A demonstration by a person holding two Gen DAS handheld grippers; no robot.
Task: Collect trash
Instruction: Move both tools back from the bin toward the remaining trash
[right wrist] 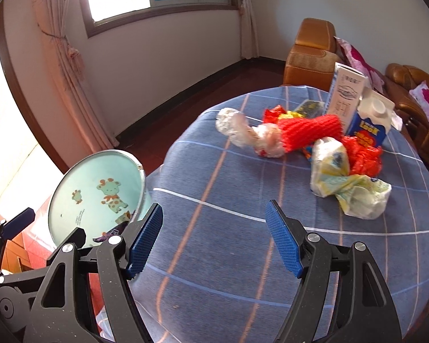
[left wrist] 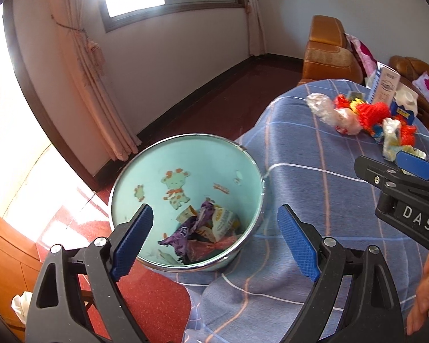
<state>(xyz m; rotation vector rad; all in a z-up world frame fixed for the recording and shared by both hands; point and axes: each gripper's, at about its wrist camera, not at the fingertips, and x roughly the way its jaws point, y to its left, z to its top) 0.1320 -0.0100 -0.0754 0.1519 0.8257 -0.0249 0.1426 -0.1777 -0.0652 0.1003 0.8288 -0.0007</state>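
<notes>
- The task looks partly done: the mint-green bin (left wrist: 186, 183) beside the table already holds several crumpled wrappers (left wrist: 206, 228) at its bottom.
- Much is left: a heap of trash (right wrist: 314, 140) lies on the blue checked tablecloth (right wrist: 214, 228): clear plastic, red foam netting, a crumpled bag (right wrist: 349, 185) and a blue carton (right wrist: 369, 125).
- The left gripper (left wrist: 214, 237) hangs over the bin, jaws wide apart, holding nothing.
- The right gripper (right wrist: 214, 240) is over bare cloth, jaws spread, empty, with the crumpled bag nearest ahead.
- Around stand 2 brown sofas (right wrist: 309, 54) and curtains; nothing blocks the reach to the heap.
</notes>
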